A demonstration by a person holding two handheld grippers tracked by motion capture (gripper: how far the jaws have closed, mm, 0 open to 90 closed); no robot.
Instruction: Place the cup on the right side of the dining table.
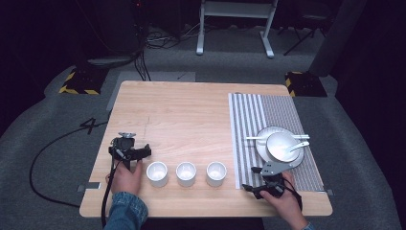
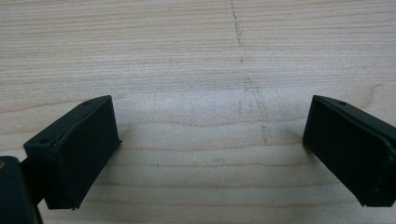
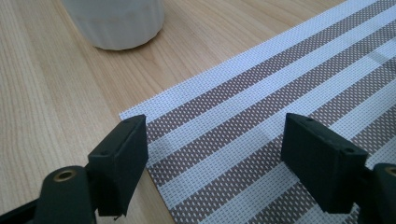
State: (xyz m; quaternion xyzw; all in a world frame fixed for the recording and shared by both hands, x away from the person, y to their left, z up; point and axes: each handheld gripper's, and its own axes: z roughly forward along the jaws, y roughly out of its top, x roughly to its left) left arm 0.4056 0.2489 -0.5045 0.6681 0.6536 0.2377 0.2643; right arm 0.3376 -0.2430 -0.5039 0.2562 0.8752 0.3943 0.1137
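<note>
We held left gripper (image 2: 210,140) jaws wide apart, empty, over bare table (image 2: 187,56); right gripper (image 3: 215,154) likewise spread, empty, above striped placemat (image 3: 261,107) corner; nearest white cup (image 3: 114,21) beyond its left finger, likely poised for pickup

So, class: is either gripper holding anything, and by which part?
Nothing is held. The left gripper is open over bare table; the right gripper is open above the striped mat.
</note>
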